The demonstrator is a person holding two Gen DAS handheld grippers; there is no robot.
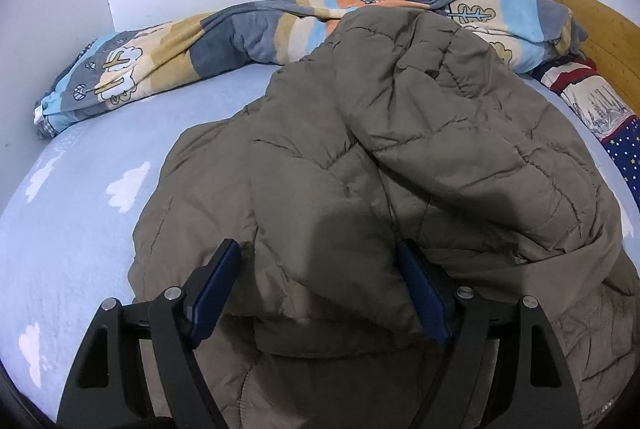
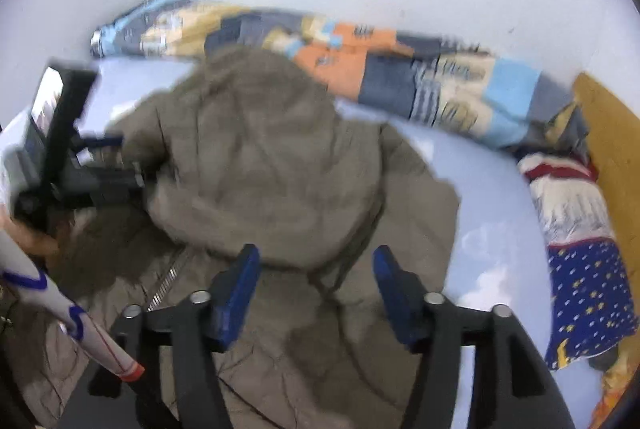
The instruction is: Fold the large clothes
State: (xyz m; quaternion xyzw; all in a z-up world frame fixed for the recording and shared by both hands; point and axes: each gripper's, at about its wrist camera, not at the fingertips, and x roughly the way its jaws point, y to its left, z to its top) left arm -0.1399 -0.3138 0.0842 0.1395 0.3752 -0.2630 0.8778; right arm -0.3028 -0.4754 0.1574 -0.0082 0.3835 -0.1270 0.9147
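A large olive-brown quilted jacket (image 1: 400, 157) lies bunched on a light blue bed sheet (image 1: 100, 165). My left gripper (image 1: 320, 253) is open, its blue fingers straddling a fold of the jacket near its lower edge. In the right wrist view the jacket (image 2: 272, 165) is heaped with its hood and a drawstring toward me and a zipper at the lower left. My right gripper (image 2: 316, 261) is open just above the jacket. The left gripper (image 2: 100, 165) also shows at the left of that view, at the jacket's edge.
A rolled patchwork blanket (image 1: 200, 41) lies along the white wall at the back. A star-patterned pillow (image 2: 580, 269) and a wooden headboard (image 2: 612, 133) are at the right. The sheet (image 2: 480, 181) shows bare beside the jacket. The person's white sleeve (image 2: 72, 313) is at the lower left.
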